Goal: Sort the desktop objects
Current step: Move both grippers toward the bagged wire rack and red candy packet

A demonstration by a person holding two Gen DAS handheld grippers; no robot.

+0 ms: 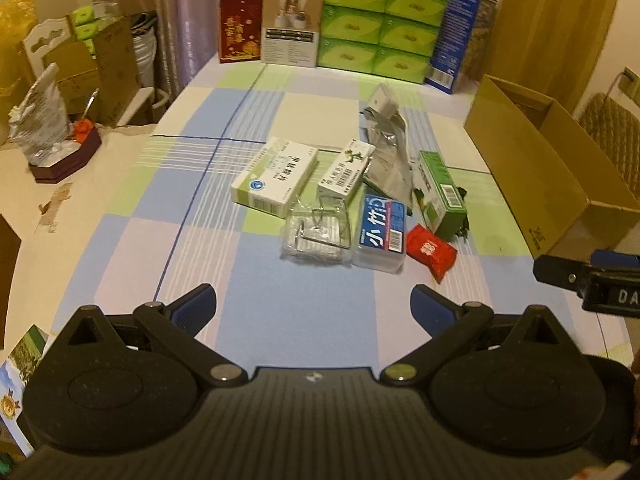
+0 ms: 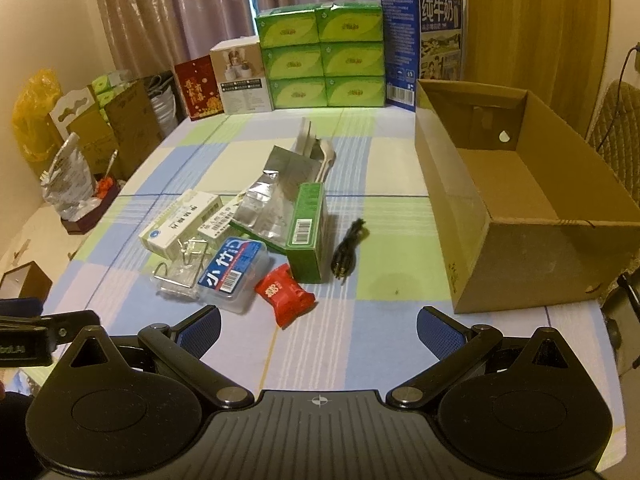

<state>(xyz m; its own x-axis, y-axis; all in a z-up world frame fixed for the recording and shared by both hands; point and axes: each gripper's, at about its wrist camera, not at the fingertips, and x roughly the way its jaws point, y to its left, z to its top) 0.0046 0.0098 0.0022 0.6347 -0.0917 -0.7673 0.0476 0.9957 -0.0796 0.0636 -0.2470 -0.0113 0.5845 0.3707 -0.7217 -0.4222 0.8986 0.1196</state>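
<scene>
A pile of small items lies mid-table: a white-green medicine box (image 1: 276,176) (image 2: 180,226), a second small box (image 1: 346,170), a clear plastic pack with metal hooks (image 1: 316,232) (image 2: 182,270), a clear box with a blue label (image 1: 382,232) (image 2: 236,274), a red packet (image 1: 431,250) (image 2: 285,292), a green box (image 1: 442,192) (image 2: 308,232), silver foil bags (image 1: 390,160) (image 2: 276,196) and a black cable (image 2: 349,250). My left gripper (image 1: 314,306) is open and empty, short of the pile. My right gripper (image 2: 318,330) is open and empty, just short of the red packet.
An open, empty cardboard box (image 2: 520,204) (image 1: 540,160) stands at the table's right. Green tissue boxes (image 2: 320,60) (image 1: 380,28), a blue milk carton (image 2: 420,48), a white box (image 2: 240,80) and a red card (image 2: 198,90) line the far edge. Clutter stands left of the table (image 1: 52,120).
</scene>
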